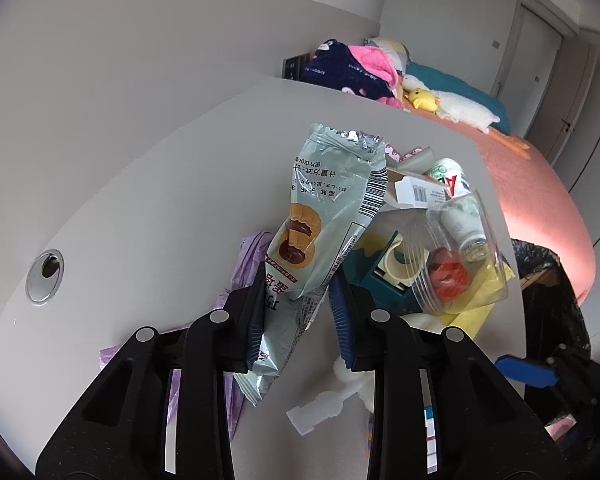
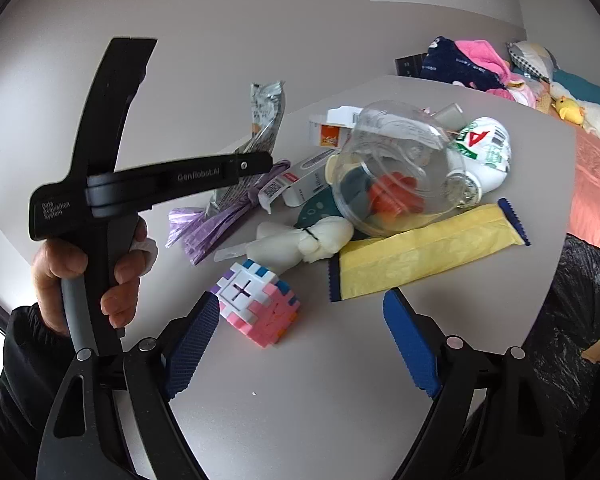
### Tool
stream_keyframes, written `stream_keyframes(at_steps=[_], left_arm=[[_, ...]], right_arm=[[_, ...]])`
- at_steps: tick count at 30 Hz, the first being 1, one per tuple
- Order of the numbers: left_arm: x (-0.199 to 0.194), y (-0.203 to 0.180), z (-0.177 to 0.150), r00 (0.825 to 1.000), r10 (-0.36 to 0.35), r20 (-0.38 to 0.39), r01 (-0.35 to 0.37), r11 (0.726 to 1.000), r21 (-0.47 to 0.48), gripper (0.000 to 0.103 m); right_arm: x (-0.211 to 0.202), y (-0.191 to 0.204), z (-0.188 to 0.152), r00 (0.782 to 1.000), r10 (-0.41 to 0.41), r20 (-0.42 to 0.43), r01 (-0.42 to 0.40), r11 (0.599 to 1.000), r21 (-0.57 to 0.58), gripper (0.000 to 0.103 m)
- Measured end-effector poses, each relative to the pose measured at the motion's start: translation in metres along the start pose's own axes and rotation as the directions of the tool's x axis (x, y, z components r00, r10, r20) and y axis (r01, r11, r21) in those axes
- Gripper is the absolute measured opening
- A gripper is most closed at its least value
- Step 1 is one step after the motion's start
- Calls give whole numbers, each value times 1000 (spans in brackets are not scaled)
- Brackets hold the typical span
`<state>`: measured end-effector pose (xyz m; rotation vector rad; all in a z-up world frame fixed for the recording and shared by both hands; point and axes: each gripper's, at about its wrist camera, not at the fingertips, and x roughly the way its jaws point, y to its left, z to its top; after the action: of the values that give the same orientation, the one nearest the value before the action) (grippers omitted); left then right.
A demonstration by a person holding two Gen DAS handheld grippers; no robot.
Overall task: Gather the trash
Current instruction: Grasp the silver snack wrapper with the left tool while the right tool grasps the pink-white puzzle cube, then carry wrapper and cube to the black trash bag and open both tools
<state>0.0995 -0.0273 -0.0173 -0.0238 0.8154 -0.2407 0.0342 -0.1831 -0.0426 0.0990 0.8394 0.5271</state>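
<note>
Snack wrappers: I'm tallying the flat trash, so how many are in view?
2. The pale green wrapper is gripped in the left gripper; the yellow wrapper lies flat on the table. The pile may hide more.

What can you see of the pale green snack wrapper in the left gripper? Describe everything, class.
The snack wrapper is a crinkled pale green foil pouch printed with a filled pastry, a barcode and Chinese text. Its crimped end points up, tilted, lifted clear of the desk. The left gripper pinches its lower part between blue pads; its bottom end hangs below them.
</note>
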Motion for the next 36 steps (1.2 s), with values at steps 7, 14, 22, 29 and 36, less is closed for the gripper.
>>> stream_keyframes(at_steps=[7,14,22,29,36], left_arm=[[-10,10,5,1000,-11,19,12,1000,-22,29],[-11,9,7,999,-27,24,27,1000,-9,25],[-30,11,6,996,-43,83,46,998,-33,18],[-54,5,1,993,-25,119,32,998,-57,17],[-72,-23,2,991,-23,133,26,1000,-18,17]], right_arm=[[24,18,1,999,17,-29,-17,1000,-12,68],[31,28,9,1000,11,-25,-12,998,-58,55],[23,22,8,999,44,-10,-44,999,-24,54],[-8,17,11,997,49,54,-48,999,-24,54],[-42,-2,10,993,34,117,-36,999,12,54]])
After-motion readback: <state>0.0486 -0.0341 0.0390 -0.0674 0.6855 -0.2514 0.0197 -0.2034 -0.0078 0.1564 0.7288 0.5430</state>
